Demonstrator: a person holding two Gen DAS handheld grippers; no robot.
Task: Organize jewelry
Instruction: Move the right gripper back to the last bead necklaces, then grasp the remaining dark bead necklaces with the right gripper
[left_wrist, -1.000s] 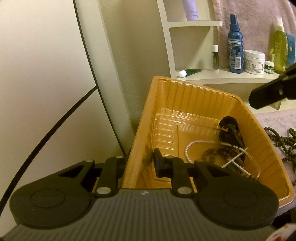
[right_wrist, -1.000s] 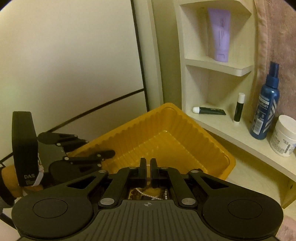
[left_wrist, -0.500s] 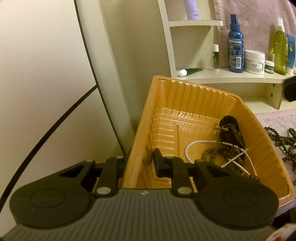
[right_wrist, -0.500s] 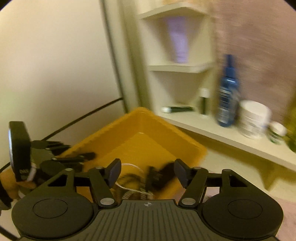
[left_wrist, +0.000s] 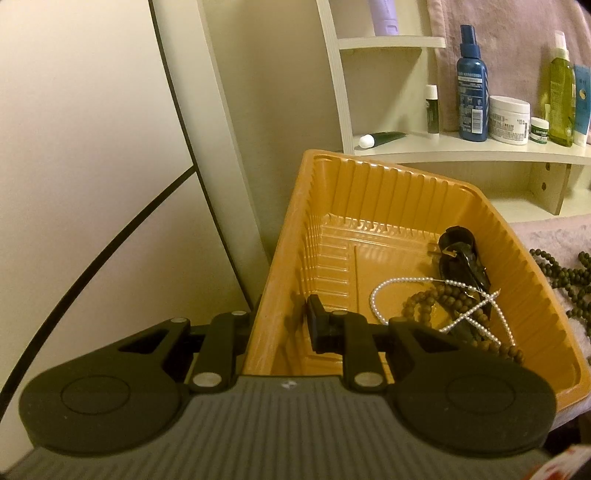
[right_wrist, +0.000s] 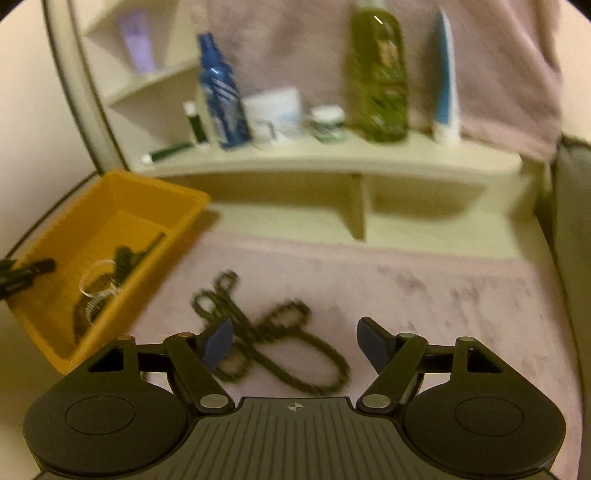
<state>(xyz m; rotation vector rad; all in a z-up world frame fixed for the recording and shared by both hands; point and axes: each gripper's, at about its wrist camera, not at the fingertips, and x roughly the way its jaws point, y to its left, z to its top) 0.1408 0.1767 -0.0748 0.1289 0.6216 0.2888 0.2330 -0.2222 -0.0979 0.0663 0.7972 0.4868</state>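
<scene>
The orange tray (left_wrist: 373, 206) is sitting at the left end of a pale pink towel (right_wrist: 424, 295), hard against a white panel (left_wrist: 92, 147). It is ribbed along its walls and tilted in the left view. The left claw (left_wrist: 280, 325) is gripping the tray's near-left wall, one finger (left_wrist: 317, 325) inside and the other outside, so it is closed on the rim.

Inside the tray, toward its right side, three pieces are lying tangled together: a black clip (left_wrist: 461, 258) at the back, a brown bead strand (left_wrist: 428, 306) under it, and a thin pearl string (left_wrist: 384, 295) looping across both.

On the towel just right of the tray, a dark bead necklace (right_wrist: 280, 350) is lying in several loose loops, blurred in the right view; its beads (left_wrist: 554, 273) are also showing at the edge of the left view. The right claw (right_wrist: 295, 343) is hovering over it with its blue-padded fingers (right_wrist: 218, 343) spread wide, holding nothing. The near end of the necklace is lying between and below the fingers; whether they are touching it cannot be told.

Behind, a cream shelf (right_wrist: 332, 158) is carrying toiletries: a green bottle (right_wrist: 380, 74), a blue spray bottle (right_wrist: 221, 96), a blue-white tube (right_wrist: 447, 88), a white jar (right_wrist: 277, 110), a small jar (right_wrist: 328, 122), a small stick (right_wrist: 195, 122) and a lying green tube (right_wrist: 170, 151). A lilac tube (right_wrist: 138, 44) is standing on the upper shelf. Nothing is lying between the right claw and the necklace.
</scene>
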